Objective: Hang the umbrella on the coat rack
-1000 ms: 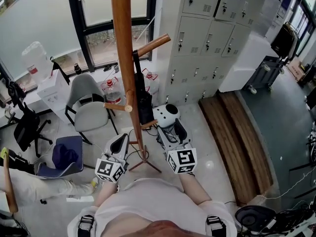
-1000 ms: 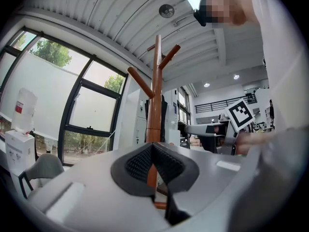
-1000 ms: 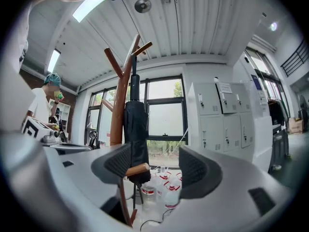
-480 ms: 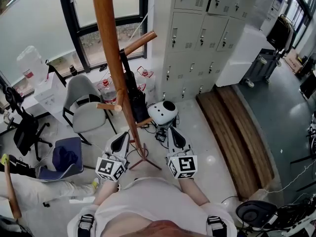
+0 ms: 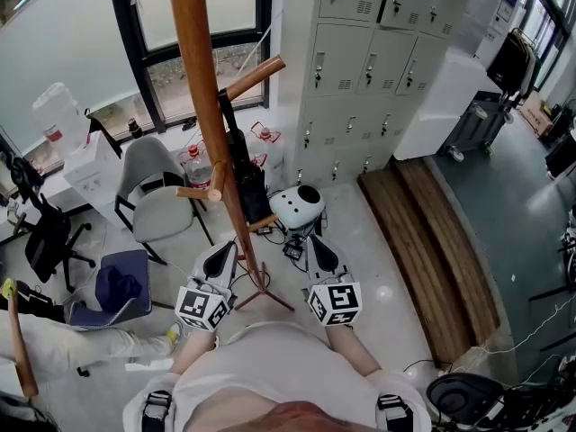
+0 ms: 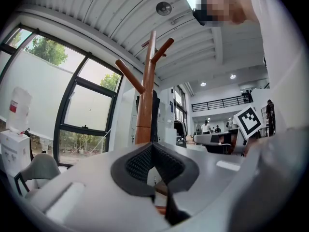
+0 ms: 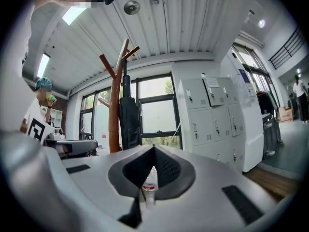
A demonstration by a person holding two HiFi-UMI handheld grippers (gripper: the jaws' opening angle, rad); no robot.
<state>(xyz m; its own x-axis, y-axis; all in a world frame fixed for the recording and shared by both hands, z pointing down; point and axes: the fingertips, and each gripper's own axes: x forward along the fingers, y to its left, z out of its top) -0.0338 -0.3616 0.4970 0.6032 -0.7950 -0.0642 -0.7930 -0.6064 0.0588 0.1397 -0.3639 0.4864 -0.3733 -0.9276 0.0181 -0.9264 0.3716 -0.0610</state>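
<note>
The wooden coat rack [image 5: 202,106] stands just ahead of me, its pole rising through the head view. A black folded umbrella [image 5: 243,165] hangs upright against the pole from an upper peg. Neither gripper touches it. My left gripper [image 5: 222,250] is held low, left of the rack's foot, jaws shut and empty. On the other side of the foot my right gripper [image 5: 318,244] is also shut on nothing. The left gripper view has the rack [image 6: 145,115] beyond the closed tips [image 6: 152,145]. In the right gripper view the umbrella [image 7: 128,115] hangs beside the pole [image 7: 114,115], past the closed tips [image 7: 154,149].
Grey lockers [image 5: 369,61] line the wall at the right, with a wooden platform [image 5: 432,241] on the floor before them. A grey chair [image 5: 157,192] stands left of the rack. A white round object [image 5: 297,207] and cables lie by the rack's foot. A person's legs [image 5: 54,336] lie at lower left.
The right gripper's jaws were spread near the rack a second ago and are now shut. It has drawn back and down a little. The umbrella stays on the rack.
</note>
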